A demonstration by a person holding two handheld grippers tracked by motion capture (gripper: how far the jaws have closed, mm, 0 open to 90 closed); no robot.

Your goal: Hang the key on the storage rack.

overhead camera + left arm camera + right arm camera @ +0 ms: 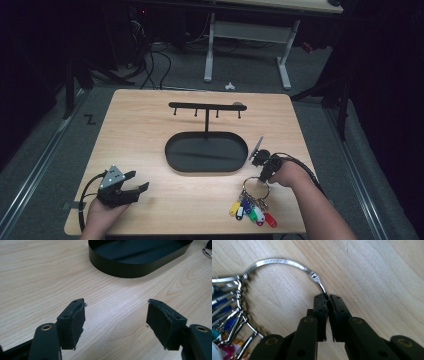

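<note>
The right tool point(327, 298) pinches the large silver key ring point(284, 263) with coloured tags, near right on the wooden bench point(150, 150), probably bound for the black hook stand point(206, 106); the left tool point(116, 312) waits wide open.

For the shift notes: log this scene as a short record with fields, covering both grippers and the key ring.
table: light wood table
stand: black hook rack rising from an oval black tray, hooks bare
key ring: large metal ring flat on the table, coloured key tags bunched on it
right gripper: right gripper shut on the ring's wire
left gripper: left gripper open, nothing between its fingers, near the table's left front corner
</note>
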